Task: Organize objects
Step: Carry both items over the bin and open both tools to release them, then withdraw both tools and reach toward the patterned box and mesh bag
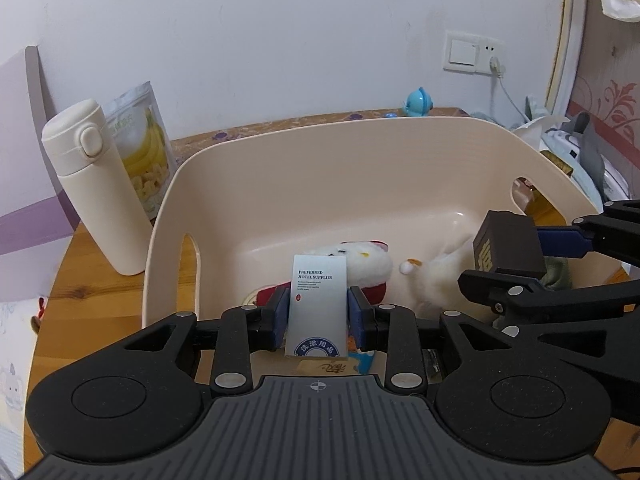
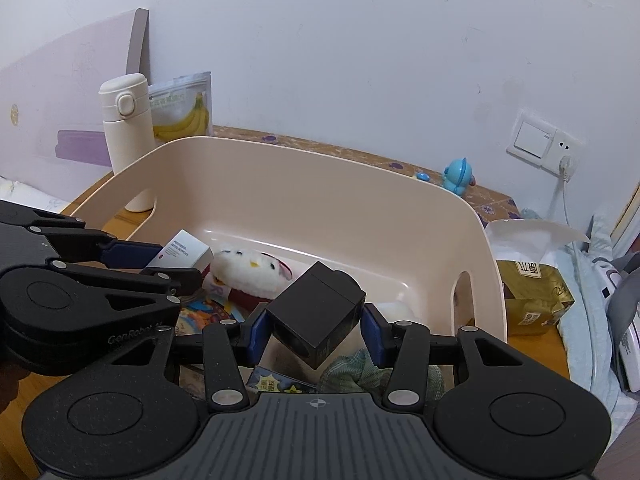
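against a white wall on the wooden table [image 1: 80, 264], the left tongs [image 1: 318, 312] clamp a silver hotel supplies box [image 1: 318, 304] and the right tongs [image 2: 316, 326] a tilted black box [image 2: 316, 314], both held above the beige bin [image 2: 280, 184], apparently for dropping in beside the plush toy [image 2: 248, 266].

Left tool [image 1: 318, 316]: blue pads clamped on both sides of an upright silver-white box [image 1: 318, 304].
Right tool [image 2: 316, 330]: pads pressed against a tilted black box [image 2: 316, 312].
Relative pose: tools close together, their fingers pointing crosswise.
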Motion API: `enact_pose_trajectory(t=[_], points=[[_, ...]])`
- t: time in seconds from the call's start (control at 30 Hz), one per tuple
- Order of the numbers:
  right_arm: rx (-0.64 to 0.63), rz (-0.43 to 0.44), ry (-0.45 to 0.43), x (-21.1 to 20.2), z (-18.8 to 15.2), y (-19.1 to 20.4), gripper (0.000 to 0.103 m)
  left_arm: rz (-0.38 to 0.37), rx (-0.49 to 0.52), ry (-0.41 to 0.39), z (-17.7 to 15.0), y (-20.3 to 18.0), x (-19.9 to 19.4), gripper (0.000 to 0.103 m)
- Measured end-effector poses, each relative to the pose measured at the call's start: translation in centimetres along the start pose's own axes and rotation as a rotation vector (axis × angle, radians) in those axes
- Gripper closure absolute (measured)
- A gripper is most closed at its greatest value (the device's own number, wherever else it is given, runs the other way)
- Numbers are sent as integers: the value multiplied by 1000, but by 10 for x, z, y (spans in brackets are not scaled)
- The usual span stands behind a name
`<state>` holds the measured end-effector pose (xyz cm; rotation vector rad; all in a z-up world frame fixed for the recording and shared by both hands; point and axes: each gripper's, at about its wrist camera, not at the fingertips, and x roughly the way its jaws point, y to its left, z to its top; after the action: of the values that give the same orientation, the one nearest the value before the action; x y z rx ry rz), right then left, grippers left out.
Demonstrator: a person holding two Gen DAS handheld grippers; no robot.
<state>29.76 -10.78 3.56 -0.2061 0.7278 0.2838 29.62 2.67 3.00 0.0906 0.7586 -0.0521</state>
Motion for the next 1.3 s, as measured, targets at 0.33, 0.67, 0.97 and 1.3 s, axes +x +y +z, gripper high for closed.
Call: enact_pose_trajectory(t=[0.33, 0.67, 0.97, 1.3], points=[[5, -6, -47, -21, 2, -3, 38, 36, -69, -101, 1, 16, -42, 34], [52, 0, -113, -61, -9, -9, 16, 42, -120, -135, -19, 34, -84, 20], [70, 17, -84, -80, -36, -14, 8, 30, -96, -101, -54, 30, -100, 17], [73, 25, 21, -64, -69, -10, 6, -8, -42, -8, -83, 16, -81, 17]])
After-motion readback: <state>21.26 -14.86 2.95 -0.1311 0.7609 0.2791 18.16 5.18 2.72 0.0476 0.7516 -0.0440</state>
